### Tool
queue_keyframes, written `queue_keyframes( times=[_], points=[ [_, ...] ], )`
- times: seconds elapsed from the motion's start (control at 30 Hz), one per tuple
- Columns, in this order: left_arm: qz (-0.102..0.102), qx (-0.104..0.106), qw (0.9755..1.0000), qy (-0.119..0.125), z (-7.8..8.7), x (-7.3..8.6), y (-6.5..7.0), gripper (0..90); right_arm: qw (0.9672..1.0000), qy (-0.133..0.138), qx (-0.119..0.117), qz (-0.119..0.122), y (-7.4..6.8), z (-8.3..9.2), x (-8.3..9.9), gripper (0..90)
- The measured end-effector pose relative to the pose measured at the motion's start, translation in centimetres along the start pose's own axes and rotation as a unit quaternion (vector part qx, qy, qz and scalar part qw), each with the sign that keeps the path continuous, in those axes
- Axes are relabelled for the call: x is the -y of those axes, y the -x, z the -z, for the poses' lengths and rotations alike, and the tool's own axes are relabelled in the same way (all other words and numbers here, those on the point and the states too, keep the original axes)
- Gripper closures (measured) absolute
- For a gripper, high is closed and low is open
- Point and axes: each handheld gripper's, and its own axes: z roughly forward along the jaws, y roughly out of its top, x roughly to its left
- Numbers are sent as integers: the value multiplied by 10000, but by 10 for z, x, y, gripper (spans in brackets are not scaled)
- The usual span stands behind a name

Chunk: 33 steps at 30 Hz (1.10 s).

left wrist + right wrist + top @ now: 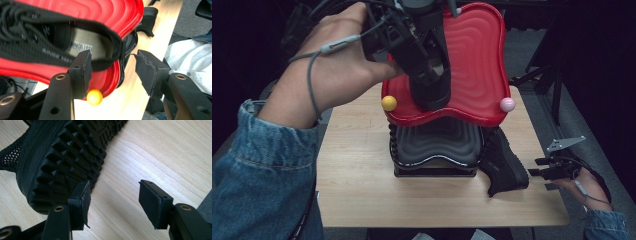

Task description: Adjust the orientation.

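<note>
A black mesh shoe (32, 37) lies on the red wavy top tray (477, 60) of a two-tier rack. In the left gripper view its heel collar reaches between my jaws, which stand apart from it. My left gripper (429, 85) (112, 72) hovers open over the tray's near left part. A second black shoe (504, 162) lies on its side on the table, right of the rack, with its studded sole (62, 157) in the right gripper view. My right gripper (536, 167) (115, 200) stays open just right of that shoe, low over the table, nothing between its jaws.
Under the red tray sits a black ribbed tier (437, 145). A yellow ball (389, 103) (94, 97) and a pink ball (507, 104) mark the tray's near corners. The wooden table (362, 165) has bare room left and in front. Dark stand legs (542, 75) rise behind right.
</note>
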Motion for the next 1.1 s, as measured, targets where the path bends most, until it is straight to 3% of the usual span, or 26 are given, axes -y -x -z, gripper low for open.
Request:
queue_keyframes(
  times=[0.13, 0.17, 0.2, 0.27, 0.73, 0.97, 1.1],
  points=[
    [119, -14, 9999, 8, 1, 15, -5, 469, 10000, -13, 6, 0, 0, 0, 0, 431],
    [275, -9, 9996, -6, 0, 23, -6, 465, 10000, -61, -10, -11, 0, -1, 0, 429],
    [275, -9, 9996, -6, 0, 23, -6, 460, 10000, -61, -10, -11, 0, -1, 0, 429],
    [494, -38, 9988, -31, -3, 34, -11, 459, 9999, -113, -1, -5, 0, -2, 0, 429],
    [960, 142, 9953, 9, -19, 93, -24, 465, 9999, -124, 23, -34, 1, -1, 1, 430],
    [1286, 283, 9913, 46, -42, 129, -31, 484, 9999, -102, 31, -40, 1, 0, 1, 430],
    [1545, 358, 9873, 94, -64, 151, -35, 494, 9999, -116, 36, -39, 1, 0, 1, 431]
  ],
)
